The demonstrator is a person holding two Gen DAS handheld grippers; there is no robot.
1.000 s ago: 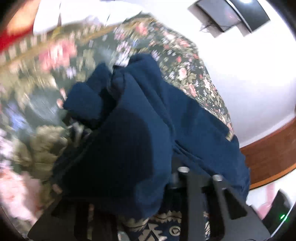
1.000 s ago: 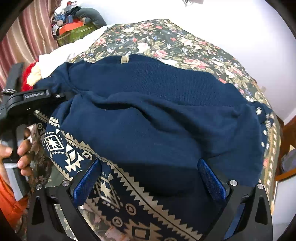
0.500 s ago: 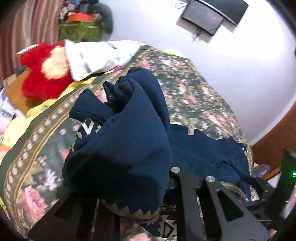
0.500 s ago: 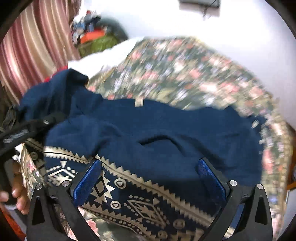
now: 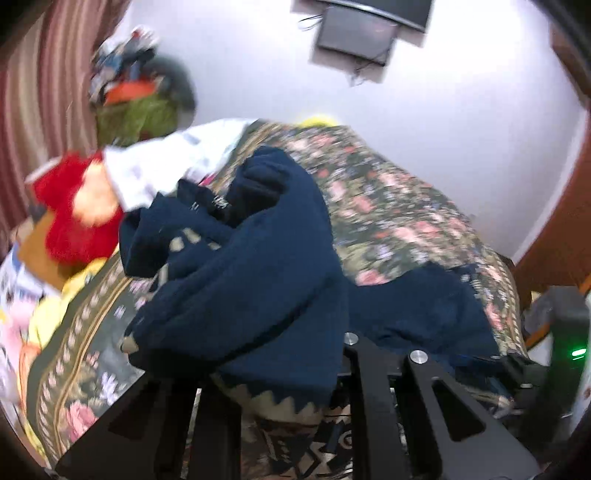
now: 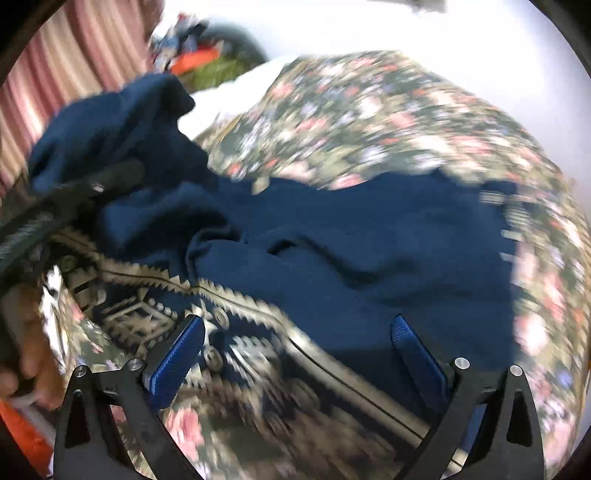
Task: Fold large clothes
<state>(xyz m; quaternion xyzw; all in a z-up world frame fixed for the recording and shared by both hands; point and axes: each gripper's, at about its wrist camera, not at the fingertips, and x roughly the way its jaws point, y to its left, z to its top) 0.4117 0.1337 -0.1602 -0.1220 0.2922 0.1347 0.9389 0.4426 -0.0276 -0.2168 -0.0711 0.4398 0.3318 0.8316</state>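
One floral bedspread (image 5: 388,206) under white wall (image 5: 461,122), striped curtain (image 5: 33,92).

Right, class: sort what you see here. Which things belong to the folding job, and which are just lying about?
Part of the job:
navy sweater
left gripper, shut on the sweater
right gripper, open over the sweater
floral bedspread

Just lying about:
red plush toy
white cloth
wall screen
striped curtain

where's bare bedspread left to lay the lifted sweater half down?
Free: the floral bedspread between the navy sweater and the white wall, and its far end in the right wrist view. Crowded: the red plush toy and white cloth along the curtain side. The left gripper grips bunched sweater.
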